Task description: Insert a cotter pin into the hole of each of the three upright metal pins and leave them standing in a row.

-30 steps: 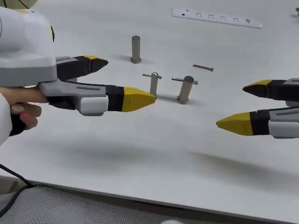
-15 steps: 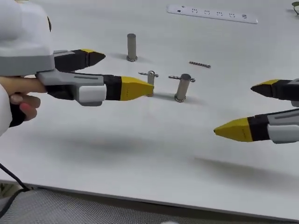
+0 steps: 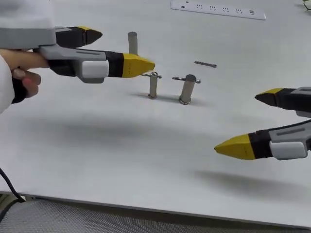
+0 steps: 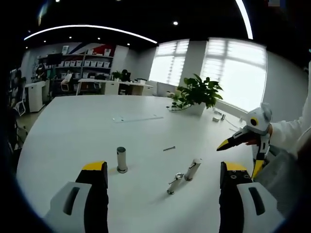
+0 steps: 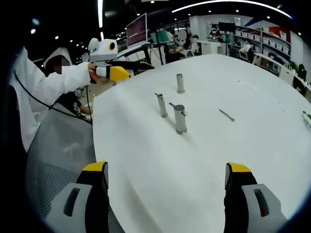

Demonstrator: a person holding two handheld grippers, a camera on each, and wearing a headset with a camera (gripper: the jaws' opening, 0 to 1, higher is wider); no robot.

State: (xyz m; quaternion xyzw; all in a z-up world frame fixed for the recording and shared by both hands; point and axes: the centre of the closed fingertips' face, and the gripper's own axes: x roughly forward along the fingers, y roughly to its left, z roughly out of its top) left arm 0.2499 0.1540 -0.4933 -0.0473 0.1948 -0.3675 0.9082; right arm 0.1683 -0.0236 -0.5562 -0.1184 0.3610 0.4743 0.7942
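A: Biggest first: pale white desk (image 3: 121, 155), wide open, front edge low in the head view.

B: Got it. And over it?

A: Up on the left, the left hand-held gripper (image 3: 126, 50), clasped from behind by a hand (image 3: 22, 80). Released: yellow-tipped jaws spread wide, nothing between them.

B: Close to the work?

A: Hard to call from the head view, lower tip crossing right in front of the pins there. From the left gripper view, though, clearly short of them, pins out ahead between the jaws.

B: Other side?

A: Over on the right, the right hand-held gripper (image 3: 236, 122), released as well, jaws gaping, gripping nothing, hanging above the desk well apart from the pins.

B: Smaller now.

A: Far back, a white power strip (image 3: 217, 9), lying flat.

B: And the task pieces?

A: Three metal pins, all upright on the desk. Set off behind and to the left, the back pin (image 3: 132, 42), standing alone. Nearer, side by side, the middle pin (image 3: 153, 87) and the right pin (image 3: 187, 90).

B: Cotter pins?

A: Through the top of the middle pin, the first cotter pin (image 3: 151, 75), sitting crosswise, ring at the pin, leg poking left. Through the top of the right pin, the second cotter pin (image 3: 182, 79), crosswise too.

B: Third one?

A: Smallest of the lot: the loose cotter pin (image 3: 205, 64), flat on the desk, behind and right of the right pin, touching nothing.
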